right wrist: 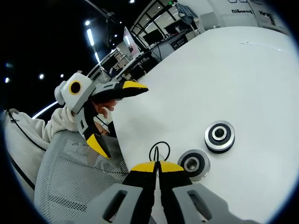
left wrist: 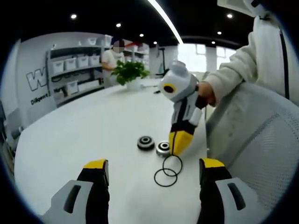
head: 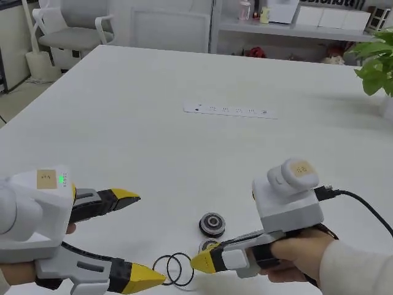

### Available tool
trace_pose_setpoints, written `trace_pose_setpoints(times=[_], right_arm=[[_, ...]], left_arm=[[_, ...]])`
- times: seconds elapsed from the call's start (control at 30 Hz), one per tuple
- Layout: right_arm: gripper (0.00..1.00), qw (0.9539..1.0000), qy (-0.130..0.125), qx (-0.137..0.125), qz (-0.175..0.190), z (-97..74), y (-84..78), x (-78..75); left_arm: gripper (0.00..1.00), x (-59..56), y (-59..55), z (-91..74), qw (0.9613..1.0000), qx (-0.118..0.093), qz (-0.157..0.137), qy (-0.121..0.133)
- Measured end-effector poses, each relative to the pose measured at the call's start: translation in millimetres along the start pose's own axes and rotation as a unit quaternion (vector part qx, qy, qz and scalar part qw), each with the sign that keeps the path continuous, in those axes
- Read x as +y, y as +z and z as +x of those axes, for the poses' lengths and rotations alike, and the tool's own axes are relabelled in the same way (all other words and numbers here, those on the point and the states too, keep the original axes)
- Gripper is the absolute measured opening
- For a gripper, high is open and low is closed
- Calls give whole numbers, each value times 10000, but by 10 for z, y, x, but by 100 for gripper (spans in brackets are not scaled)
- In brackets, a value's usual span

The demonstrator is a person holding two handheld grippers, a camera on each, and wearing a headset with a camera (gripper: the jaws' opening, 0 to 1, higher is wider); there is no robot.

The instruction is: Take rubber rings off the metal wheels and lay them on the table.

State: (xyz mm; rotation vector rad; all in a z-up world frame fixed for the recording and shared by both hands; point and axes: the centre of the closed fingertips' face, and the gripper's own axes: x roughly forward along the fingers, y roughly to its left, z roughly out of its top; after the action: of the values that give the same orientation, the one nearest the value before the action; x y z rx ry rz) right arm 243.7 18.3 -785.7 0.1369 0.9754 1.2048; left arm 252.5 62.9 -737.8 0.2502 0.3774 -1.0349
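Observation:
Two black rubber rings [head: 175, 269] lie overlapping on the white table [head: 184, 141] near its front edge. My right gripper [head: 198, 262] is shut, its yellow tips pinching the edge of the nearer rubber ring [right wrist: 159, 150]. Just behind it are two metal wheels: one with a dark band [head: 212, 224], and one [head: 207, 246] partly hidden by the right gripper. My left gripper [head: 140, 236] is wide open and holds nothing, left of the rings. In the left gripper view the rings [left wrist: 167, 173] lie between my jaws, with the wheels [left wrist: 154, 145] beyond.
A white power strip [head: 227, 110] lies mid-table. A green plant [head: 376, 61] stands at the right edge, with an office chair [head: 67, 31] and shelves [head: 295, 27] beyond the far side. A person [left wrist: 113, 56] stands by shelving in the distance.

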Motion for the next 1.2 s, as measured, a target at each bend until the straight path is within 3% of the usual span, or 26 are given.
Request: trace_pose_setpoints(times=[0.87,1.2], right_arm=[[4,9990,-292,-121,-314,-41,71,-123],[5,9978,-382,-466,-258,-167,241,-190]], left_arm=[[80,-2,-25,4,10000,42,-9,-17],[80,-10,-22,5,10000,48,-4,-15]])
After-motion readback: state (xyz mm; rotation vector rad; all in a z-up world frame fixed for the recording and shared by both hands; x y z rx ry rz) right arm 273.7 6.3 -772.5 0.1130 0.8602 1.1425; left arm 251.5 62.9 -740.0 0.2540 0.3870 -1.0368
